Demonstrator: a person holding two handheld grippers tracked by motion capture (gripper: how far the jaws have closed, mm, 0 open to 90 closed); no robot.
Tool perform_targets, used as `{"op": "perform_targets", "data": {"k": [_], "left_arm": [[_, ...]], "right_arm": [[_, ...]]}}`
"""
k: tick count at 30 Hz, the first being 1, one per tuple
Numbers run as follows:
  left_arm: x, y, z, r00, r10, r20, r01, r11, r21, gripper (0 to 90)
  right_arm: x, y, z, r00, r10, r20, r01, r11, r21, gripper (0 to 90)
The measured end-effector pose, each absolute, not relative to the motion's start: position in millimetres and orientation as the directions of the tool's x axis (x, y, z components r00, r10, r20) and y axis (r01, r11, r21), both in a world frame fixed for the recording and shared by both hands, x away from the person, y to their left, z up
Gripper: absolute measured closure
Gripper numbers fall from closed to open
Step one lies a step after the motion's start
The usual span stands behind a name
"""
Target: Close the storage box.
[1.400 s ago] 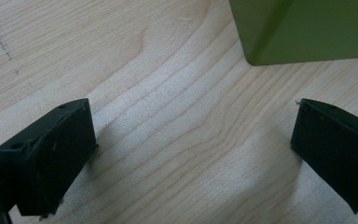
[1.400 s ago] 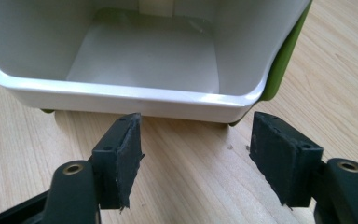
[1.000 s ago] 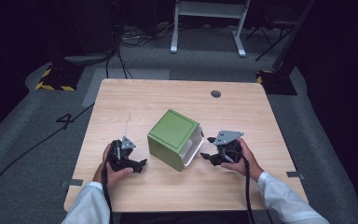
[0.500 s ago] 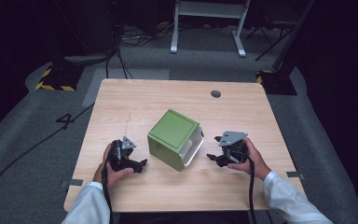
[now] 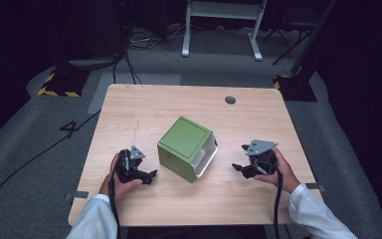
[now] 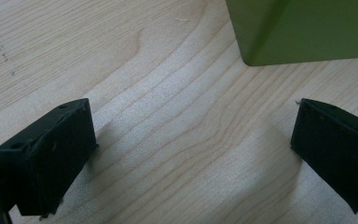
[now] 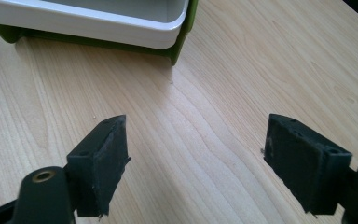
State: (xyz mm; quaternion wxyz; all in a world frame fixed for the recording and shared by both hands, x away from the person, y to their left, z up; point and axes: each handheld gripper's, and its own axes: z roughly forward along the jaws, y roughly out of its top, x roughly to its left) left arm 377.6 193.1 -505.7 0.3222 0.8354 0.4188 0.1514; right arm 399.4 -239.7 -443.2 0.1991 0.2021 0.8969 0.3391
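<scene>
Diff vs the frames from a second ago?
The right gripper has backed away from the drawer toward the table's right edge; its jaws have just been opening and nothing is between them now. A second ago it was right at the drawer front. The green box, its partly pulled-out drawer and the left gripper, jaws open, stayed put.

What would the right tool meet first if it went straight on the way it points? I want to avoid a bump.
Probably the white drawer standing out of the green box. The right tool, jaws open and empty, has bare table before it.
</scene>
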Motion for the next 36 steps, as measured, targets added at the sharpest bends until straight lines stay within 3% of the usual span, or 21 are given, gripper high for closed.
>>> {"op": "perform_targets", "data": {"k": [15,36], "left_arm": [[377.5,192.9,-505.7,0.602,0.798,-0.017,0.603,-0.441,0.665,0.1],[376.7,192.8,-505.2,0.598,0.802,-0.008,0.604,-0.444,0.662,0.1]], "right_arm": [[389.1,-259.1,-437.2,-0.820,0.508,-0.266,0.217,0.704,0.676,21.6],[376.9,-300.9,-442.2,-0.781,0.572,-0.251,0.275,0.675,0.684,21.2]]}}
